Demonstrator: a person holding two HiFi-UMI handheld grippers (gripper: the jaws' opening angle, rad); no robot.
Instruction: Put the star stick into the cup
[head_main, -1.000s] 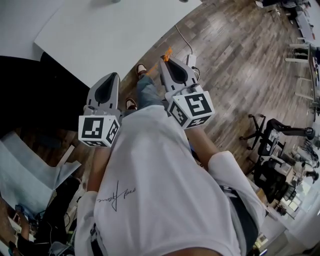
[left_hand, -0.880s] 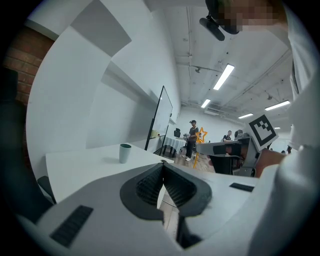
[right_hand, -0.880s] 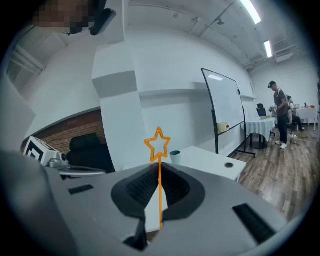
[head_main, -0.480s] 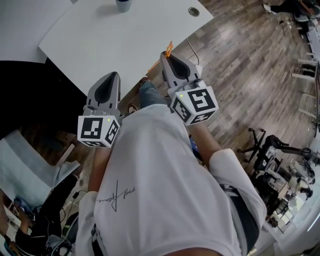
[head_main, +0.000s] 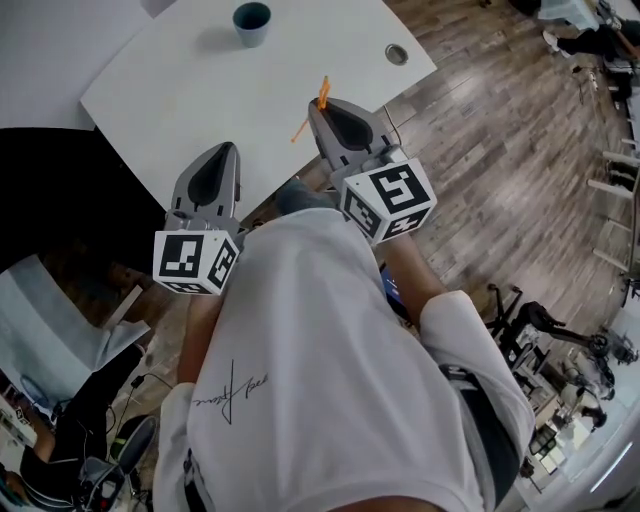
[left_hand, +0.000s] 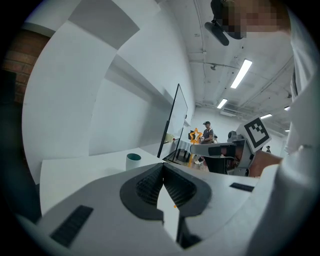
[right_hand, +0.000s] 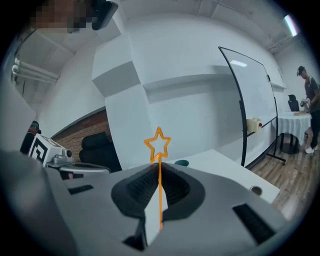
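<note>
A teal cup (head_main: 251, 22) stands upright at the far side of the white table (head_main: 180, 90). My right gripper (head_main: 320, 106) is shut on the thin orange star stick (head_main: 322, 92), held over the table's near edge and well short of the cup. In the right gripper view the stick (right_hand: 159, 170) rises upright between the shut jaws, and the cup (right_hand: 181, 163) peeks just right of it. My left gripper (head_main: 224, 150) hovers at the table's near edge, shut with nothing in it. From the left gripper view I see the cup (left_hand: 133, 160) and the star (left_hand: 195, 135).
A round cable hole (head_main: 397, 54) sits near the table's right corner. Wooden floor (head_main: 480, 150) lies to the right, with office chairs (head_main: 530, 320) further out. A whiteboard (right_hand: 252, 115) stands beyond the table. A black chair (right_hand: 100, 150) is at its left.
The view has shifted toward the table, so the cup now shows. My right gripper has carried the star stick from over the floor to over the table's edge. The left gripper barely moved.
</note>
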